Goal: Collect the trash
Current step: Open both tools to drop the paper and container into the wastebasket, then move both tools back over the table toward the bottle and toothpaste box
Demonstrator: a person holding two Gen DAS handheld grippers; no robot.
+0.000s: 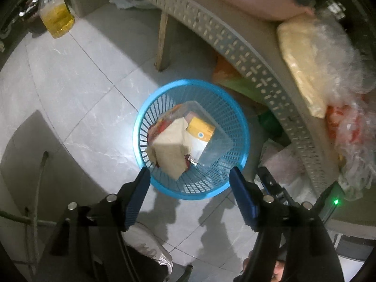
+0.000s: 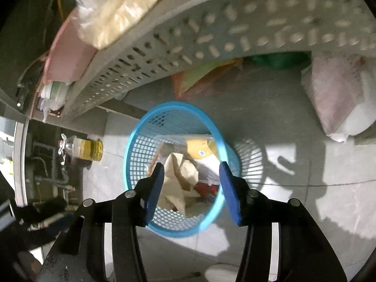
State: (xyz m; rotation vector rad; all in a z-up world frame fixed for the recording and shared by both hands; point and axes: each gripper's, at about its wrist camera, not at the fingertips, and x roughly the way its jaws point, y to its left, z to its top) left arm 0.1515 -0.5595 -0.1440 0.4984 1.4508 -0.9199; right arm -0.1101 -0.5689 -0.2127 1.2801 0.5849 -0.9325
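Note:
A round blue mesh basket [image 1: 231, 108] stands on the tiled floor beside a perforated grey table. Inside it lie crumpled beige paper [image 1: 170, 151], a clear plastic tray [image 1: 212, 141], a yellow and white carton [image 1: 201, 130] and red wrappers. My left gripper [image 1: 189, 175] hangs above the basket's near rim, jaws apart, nothing between the blue pads. In the right wrist view the same basket [image 2: 138, 129] shows with the beige paper [image 2: 181, 176] below my right gripper [image 2: 190, 170], whose jaws also stand apart with no pad touching the trash.
The grey perforated table [image 1: 237, 47] carries a pale yellow bag [image 1: 303, 56] and crumpled clear plastic [image 1: 352, 145]. A bottle of yellow liquid [image 1: 56, 15] stands on the floor at the far left. Coloured bags [image 2: 202, 75] lie under the table, a white sack [image 2: 338, 98] to the right.

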